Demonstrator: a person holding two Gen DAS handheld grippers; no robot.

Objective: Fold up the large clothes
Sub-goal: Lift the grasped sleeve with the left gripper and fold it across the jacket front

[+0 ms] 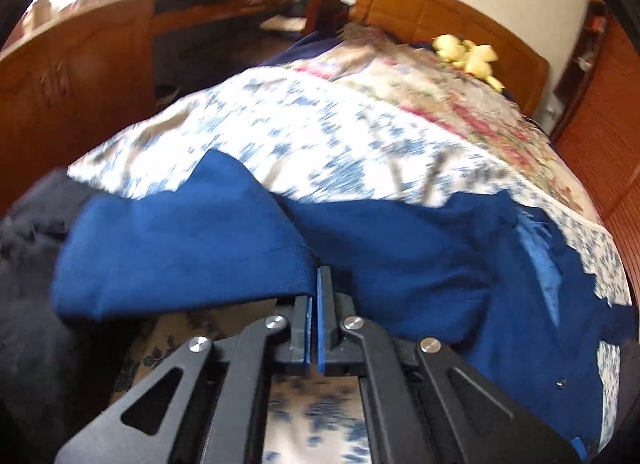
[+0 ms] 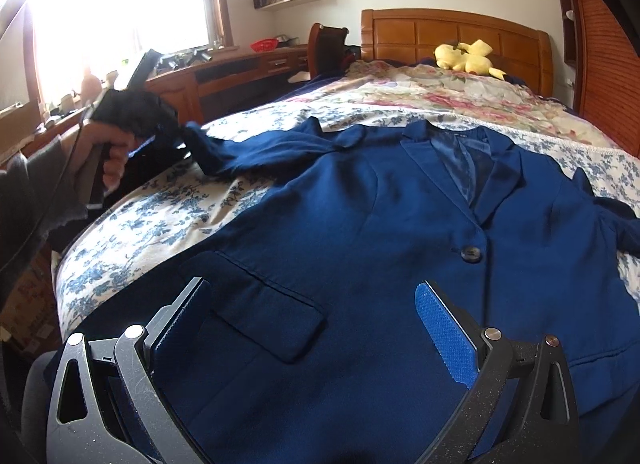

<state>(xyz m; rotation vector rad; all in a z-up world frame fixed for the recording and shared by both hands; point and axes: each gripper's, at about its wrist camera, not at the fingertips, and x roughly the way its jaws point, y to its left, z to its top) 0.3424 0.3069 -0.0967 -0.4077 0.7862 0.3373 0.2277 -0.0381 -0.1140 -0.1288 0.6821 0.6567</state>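
A navy blue blazer (image 2: 360, 232) lies face up on the bed (image 2: 132, 232), buttoned, collar toward the headboard. My left gripper (image 1: 315, 284) is shut on the blazer's sleeve (image 1: 180, 252), lifted off the floral sheet; in the right wrist view that gripper (image 2: 176, 131) holds the sleeve end (image 2: 256, 151) stretched out to the left. My right gripper (image 2: 316, 320) is open wide, hovering over the blazer's lower front near the pocket flap (image 2: 264, 312), with nothing between its fingers.
A yellow plush toy (image 2: 468, 55) sits by the wooden headboard (image 2: 452, 33). A wooden desk with clutter (image 2: 224, 71) and a chair (image 2: 326, 47) stand left of the bed. A wooden wardrobe (image 2: 600, 63) is on the right.
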